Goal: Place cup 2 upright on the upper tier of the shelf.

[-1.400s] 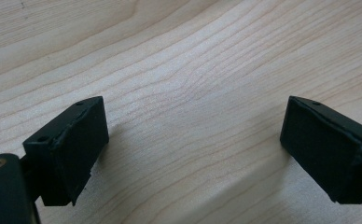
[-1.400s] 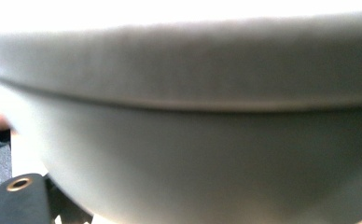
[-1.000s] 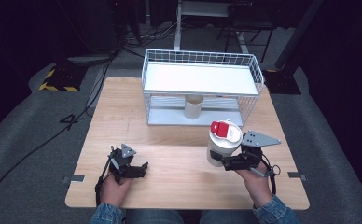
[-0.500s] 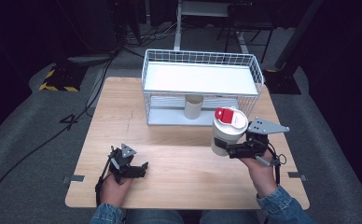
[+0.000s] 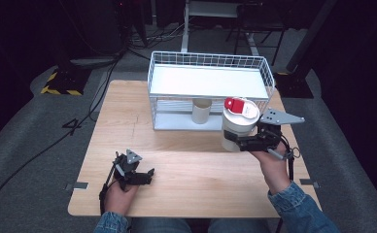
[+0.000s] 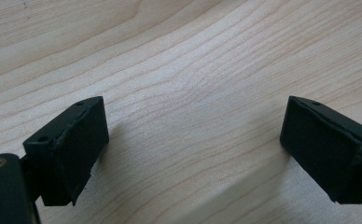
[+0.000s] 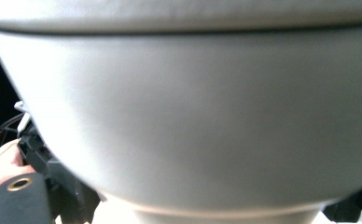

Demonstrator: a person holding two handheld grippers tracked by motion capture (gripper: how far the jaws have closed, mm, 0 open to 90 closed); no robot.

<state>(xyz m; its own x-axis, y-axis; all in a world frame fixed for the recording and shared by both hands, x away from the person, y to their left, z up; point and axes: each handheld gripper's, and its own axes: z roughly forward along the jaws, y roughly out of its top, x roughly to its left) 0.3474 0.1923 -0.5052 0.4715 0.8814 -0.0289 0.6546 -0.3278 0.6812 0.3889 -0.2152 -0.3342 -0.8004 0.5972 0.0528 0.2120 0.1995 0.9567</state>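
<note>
White canister (image 5: 239, 125) pinched by the right gripper (image 5: 234, 143) hides its jaws; left gripper (image 5: 147, 175) spread.

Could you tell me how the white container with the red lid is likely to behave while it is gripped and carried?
The white container looks rigid, so the right gripper probably won't crush it. Its smooth, rounded wall may slip. Held low, with the red lid high above, it might tilt.
</note>
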